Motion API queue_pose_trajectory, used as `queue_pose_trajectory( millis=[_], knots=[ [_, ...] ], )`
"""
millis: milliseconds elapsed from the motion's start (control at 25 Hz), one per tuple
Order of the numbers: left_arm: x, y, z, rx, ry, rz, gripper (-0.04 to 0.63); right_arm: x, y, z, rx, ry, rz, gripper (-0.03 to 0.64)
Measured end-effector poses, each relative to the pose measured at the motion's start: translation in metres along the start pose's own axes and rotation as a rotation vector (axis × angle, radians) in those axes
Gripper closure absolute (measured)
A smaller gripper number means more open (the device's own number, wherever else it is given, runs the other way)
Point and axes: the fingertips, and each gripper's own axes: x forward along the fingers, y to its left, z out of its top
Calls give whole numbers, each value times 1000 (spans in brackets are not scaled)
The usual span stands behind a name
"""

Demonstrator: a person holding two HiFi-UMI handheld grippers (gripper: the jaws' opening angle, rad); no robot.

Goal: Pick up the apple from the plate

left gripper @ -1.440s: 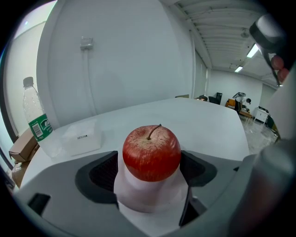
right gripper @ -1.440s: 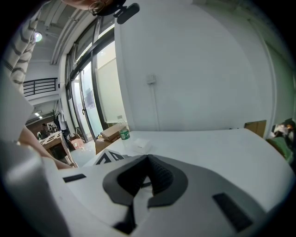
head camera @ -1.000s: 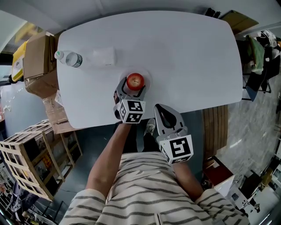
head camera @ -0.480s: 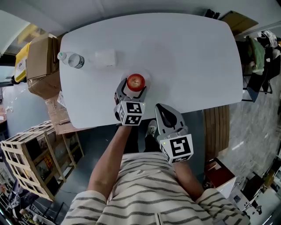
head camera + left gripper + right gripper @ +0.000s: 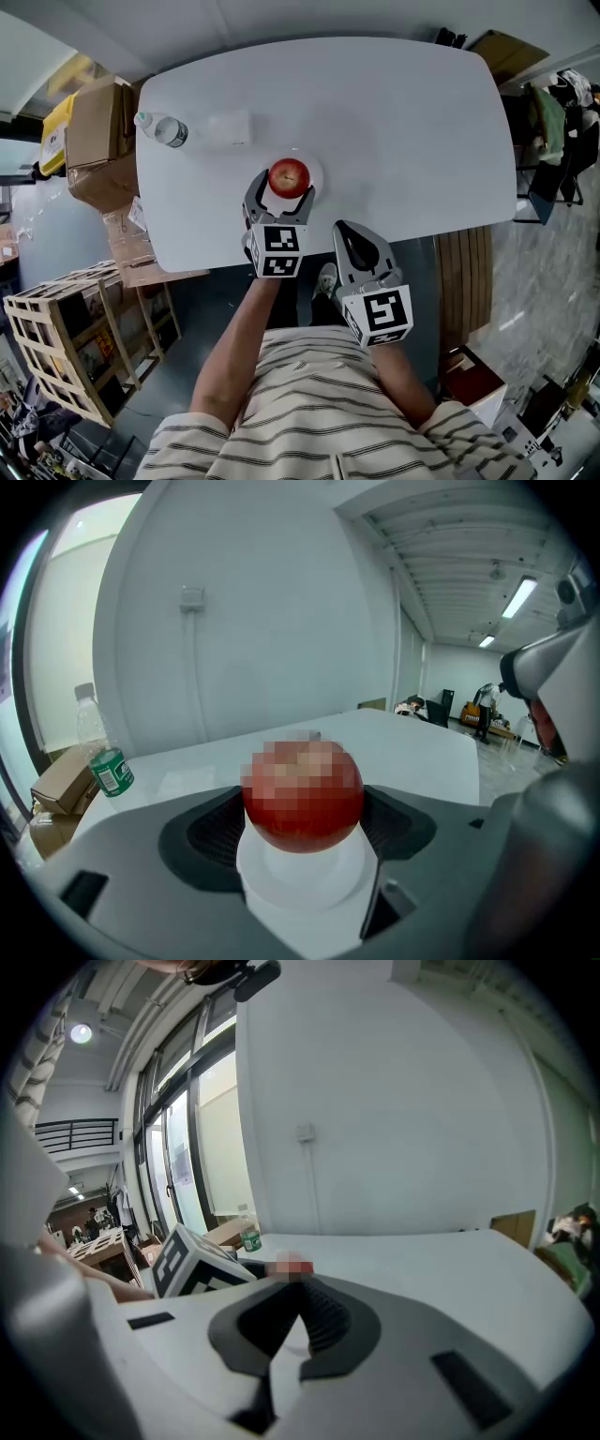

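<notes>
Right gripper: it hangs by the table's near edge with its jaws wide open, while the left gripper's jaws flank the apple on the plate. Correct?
Not quite. The right gripper has its jaws together, as the right gripper view shows. The rest holds: the left gripper has its jaws either side of the apple on the plate.

No legible text or labels.

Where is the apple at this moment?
In the head view, the apple sits on the white plate near the front edge of the table, between the open jaws of the left gripper.
</notes>
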Motion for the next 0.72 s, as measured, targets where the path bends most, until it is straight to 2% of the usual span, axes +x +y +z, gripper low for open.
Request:
queue_pose_trajectory(
  millis=[440, 720],
  knots=[
    [-38, -7, 22, -12, -31, 7, 201, -17, 1, 22, -14, -67, 0, 606],
    [-63, -15, 40, -108, -36, -10, 201, -27, 2, 38, -41, -110, 0, 606]
  ],
)
